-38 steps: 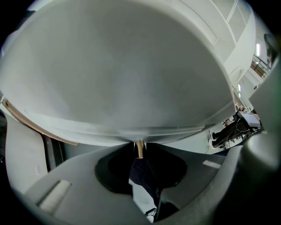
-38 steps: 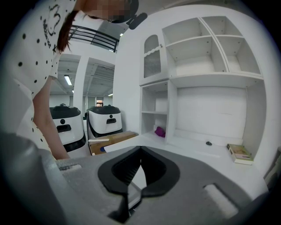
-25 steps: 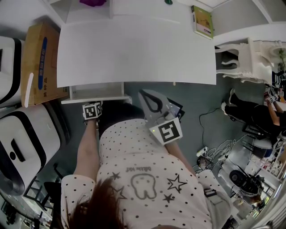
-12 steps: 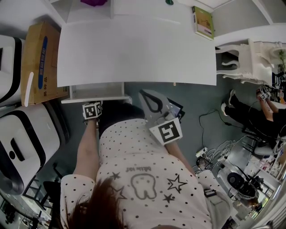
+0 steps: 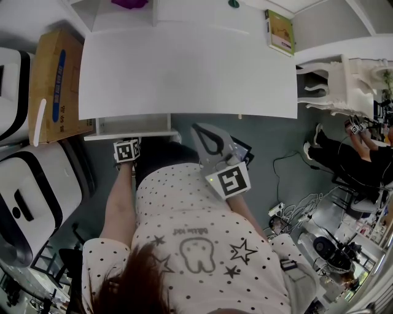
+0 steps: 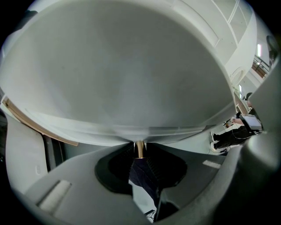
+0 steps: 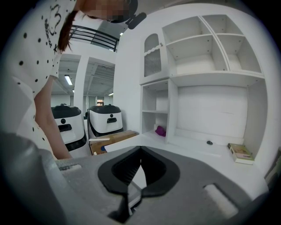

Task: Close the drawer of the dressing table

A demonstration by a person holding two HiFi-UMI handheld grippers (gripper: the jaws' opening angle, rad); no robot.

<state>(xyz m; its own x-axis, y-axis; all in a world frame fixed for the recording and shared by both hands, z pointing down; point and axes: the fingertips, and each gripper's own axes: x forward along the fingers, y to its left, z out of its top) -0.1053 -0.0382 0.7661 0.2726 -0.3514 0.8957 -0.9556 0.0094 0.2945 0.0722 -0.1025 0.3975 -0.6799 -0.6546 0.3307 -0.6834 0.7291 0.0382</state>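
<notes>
Left gripper [image 6: 139,154] jaws clamped either side of brass knob [image 6: 139,148] at lower edge of white drawer front [image 6: 131,74], which fills upper frame; person [image 6: 232,136] in background, right.

White dressing table top [image 5: 184,67], brass-coloured drawer knob [image 6: 139,148], brown cardboard box [image 5: 55,80] with blue stripe at ten o'clock, purple object [image 5: 129,3] at eleven, yellow-green book [image 5: 279,29] at one, dark-dotted white shirt [image 5: 202,214] at six.

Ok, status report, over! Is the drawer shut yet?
Left gripper jaws clamped on small gold drawer knob. Right gripper shut, empty. White drawer sticking out, not closed. Nothing seen blocking it.
</notes>
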